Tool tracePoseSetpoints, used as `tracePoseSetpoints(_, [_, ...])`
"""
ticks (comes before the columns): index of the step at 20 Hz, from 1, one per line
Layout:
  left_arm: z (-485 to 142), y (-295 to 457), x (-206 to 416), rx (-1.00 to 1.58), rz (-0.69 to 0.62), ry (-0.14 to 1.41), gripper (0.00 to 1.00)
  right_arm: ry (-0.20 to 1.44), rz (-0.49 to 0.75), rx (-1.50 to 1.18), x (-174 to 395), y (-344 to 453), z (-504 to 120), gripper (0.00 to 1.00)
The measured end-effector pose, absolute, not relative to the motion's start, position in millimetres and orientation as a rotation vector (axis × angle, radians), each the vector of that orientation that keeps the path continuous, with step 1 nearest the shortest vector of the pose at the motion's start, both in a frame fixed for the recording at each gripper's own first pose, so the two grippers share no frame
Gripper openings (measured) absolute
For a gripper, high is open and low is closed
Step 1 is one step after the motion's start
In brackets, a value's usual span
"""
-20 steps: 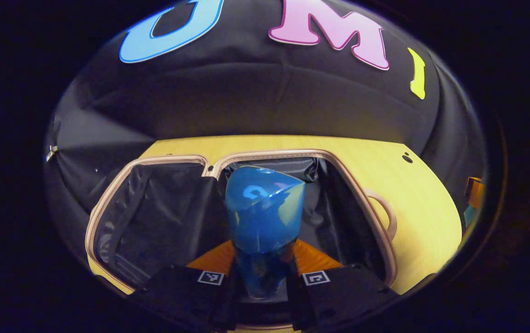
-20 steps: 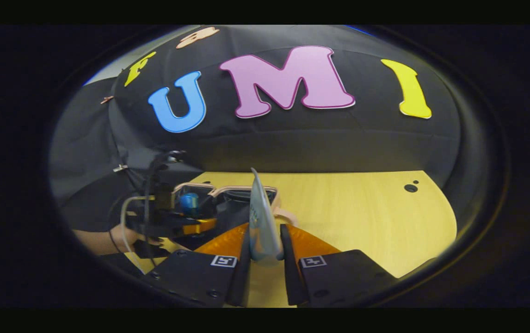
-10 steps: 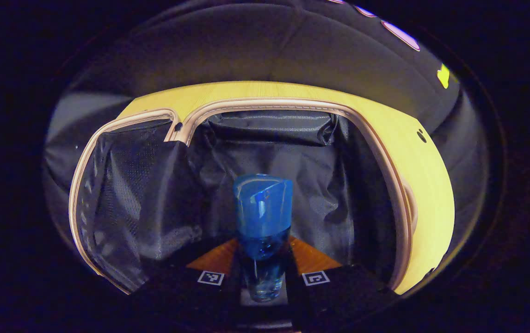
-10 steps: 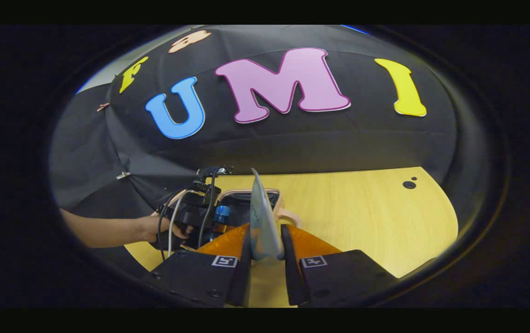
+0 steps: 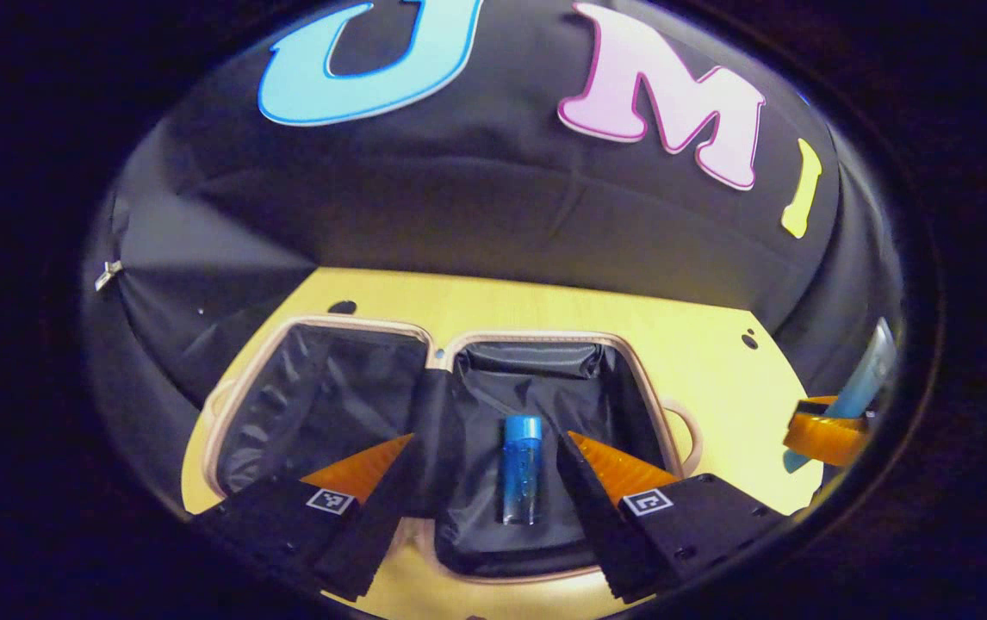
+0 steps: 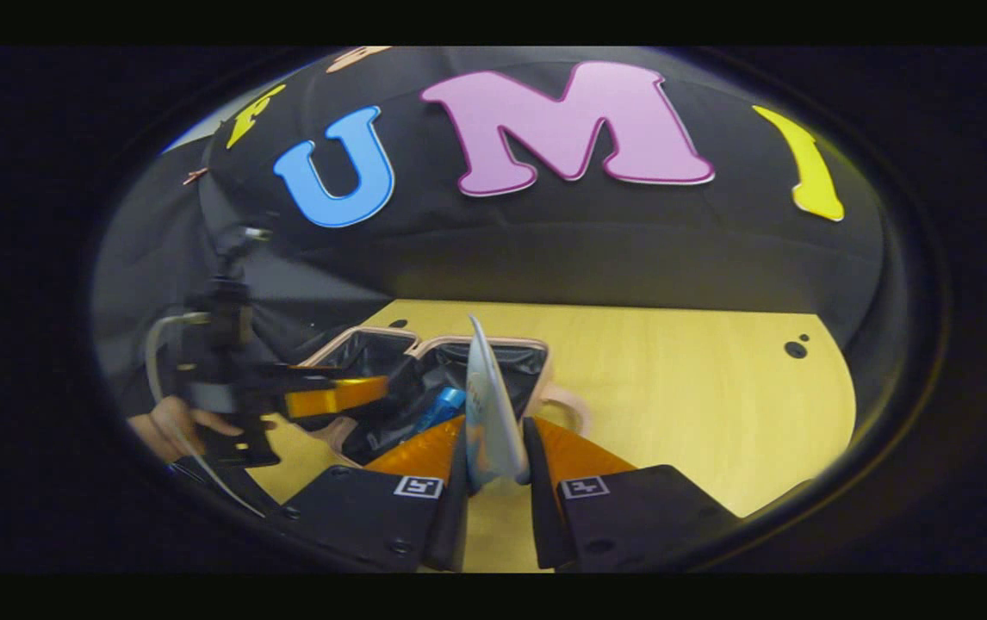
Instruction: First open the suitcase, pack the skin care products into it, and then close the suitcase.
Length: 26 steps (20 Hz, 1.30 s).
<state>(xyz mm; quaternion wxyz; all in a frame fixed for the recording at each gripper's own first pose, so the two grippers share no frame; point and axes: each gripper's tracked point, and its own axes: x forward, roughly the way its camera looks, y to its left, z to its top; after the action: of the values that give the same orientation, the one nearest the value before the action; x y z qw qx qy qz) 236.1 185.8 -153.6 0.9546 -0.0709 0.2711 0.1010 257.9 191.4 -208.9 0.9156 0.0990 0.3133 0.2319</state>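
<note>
On the table point(image 5: 545, 314), the suitcase point(image 5: 321, 325) lies open, its right half holding the bottle point(image 5: 521, 469); the left claw point(image 5: 483, 469) hangs spread above. The right claw point(image 6: 493, 452) pinches a tube point(image 6: 487, 413), best lowered beside the bottle.

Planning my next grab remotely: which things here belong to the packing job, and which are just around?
Job:
suitcase, open on the table
blue bottle, lying in the suitcase's right half
pale tube, clamped in the right gripper
left gripper, open above the bottle

Just around:
table
black cloth wall
</note>
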Motion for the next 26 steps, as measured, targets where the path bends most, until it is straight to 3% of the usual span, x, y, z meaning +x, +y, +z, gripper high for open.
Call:
tracePoseSetpoints(1, [-145, 189, 217, -0.170, 0.228, 0.526, 0.97, 0.674, 0.488, 0.213, 262, 206, -217, 0.35])
tracePoseSetpoints(5, [-148, 176, 147, -0.366, 0.264, 0.463, 0.96, 0.889, 0.471, 0.229, 271, 264, -288, 0.31])
tracePoseSetpoints(6, [-153, 175, 136, -0.386, 0.265, 0.467, 0.96, 0.941, 0.468, 0.212, 271, 276, -310, 0.35])
tracePoseSetpoints(11, [-161, 183, 105, -0.465, 0.294, 0.456, 0.97, 1.096, 0.375, 0.131, 270, 277, -370, 0.35])
tracePoseSetpoints(12, [-156, 187, 101, -0.474, 0.299, 0.446, 0.96, 1.109, 0.336, 0.127, 273, 274, -375, 0.42])
tracePoseSetpoints(13, [-154, 191, 96, -0.477, 0.302, 0.434, 0.96, 1.119, 0.308, 0.137, 277, 273, -383, 0.27])
tracePoseSetpoints(14, [-152, 194, 92, -0.477, 0.308, 0.429, 0.96, 1.129, 0.284, 0.143, 281, 272, -384, 0.35])
tracePoseSetpoints(20, [-149, 217, 80, -0.467, 0.358, 0.410, 0.96, 1.114, 0.280, 0.085, 279, 277, -366, 0.41])
tracePoseSetpoints(21, [-148, 226, 77, -0.452, 0.371, 0.405, 0.96, 1.095, 0.283, 0.079, 278, 277, -361, 0.58])
tracePoseSetpoints(23, [-151, 255, 71, -0.397, 0.410, 0.399, 0.96, 1.033, 0.304, 0.091, 272, 278, -336, 0.82])
tracePoseSetpoints(25, [-159, 298, 65, -0.343, 0.472, 0.409, 0.96, 0.922, 0.344, 0.103, 265, 279, -303, 0.99])
tracePoseSetpoints(26, [-162, 320, 63, -0.335, 0.501, 0.419, 0.97, 0.872, 0.361, 0.095, 257, 273, -291, 0.99])
